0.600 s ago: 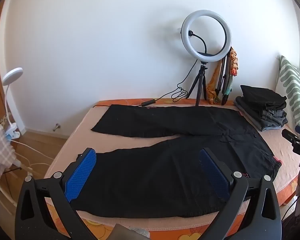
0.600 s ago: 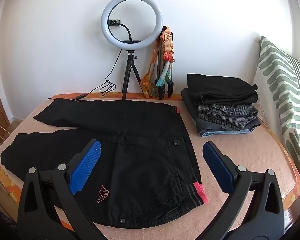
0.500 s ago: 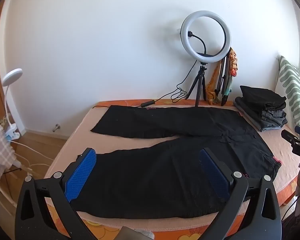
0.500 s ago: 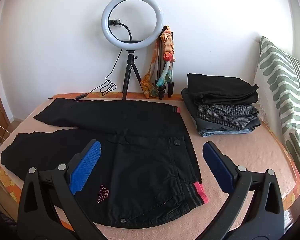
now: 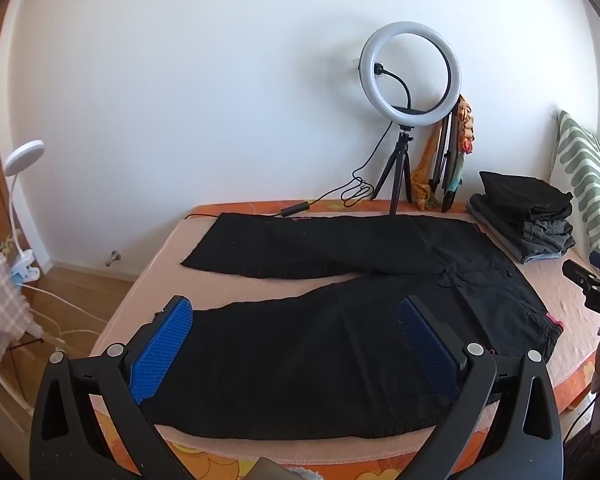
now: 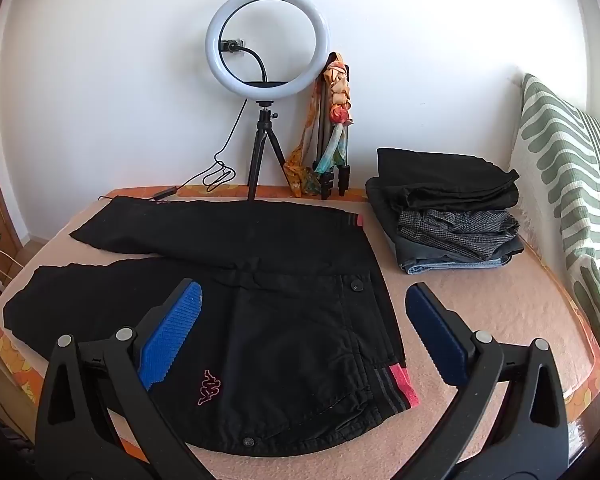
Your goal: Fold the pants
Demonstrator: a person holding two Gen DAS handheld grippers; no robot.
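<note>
Lying flat and unfolded on the bed (image 6: 480, 312), black pants (image 6: 268, 280): we log waistband toward the folded clothes stack (image 6: 452, 216), legs away from it. Nothing has shifted since a moment ago; folding not begun. Left gripper (image 5: 296, 344) and right gripper (image 6: 304, 332) hover above the pants, released, empty.

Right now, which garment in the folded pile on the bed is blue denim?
The bottom one, the jeans: pale blue denim shows at the pile's base, under the grey checked garment and the black one on top.
</note>
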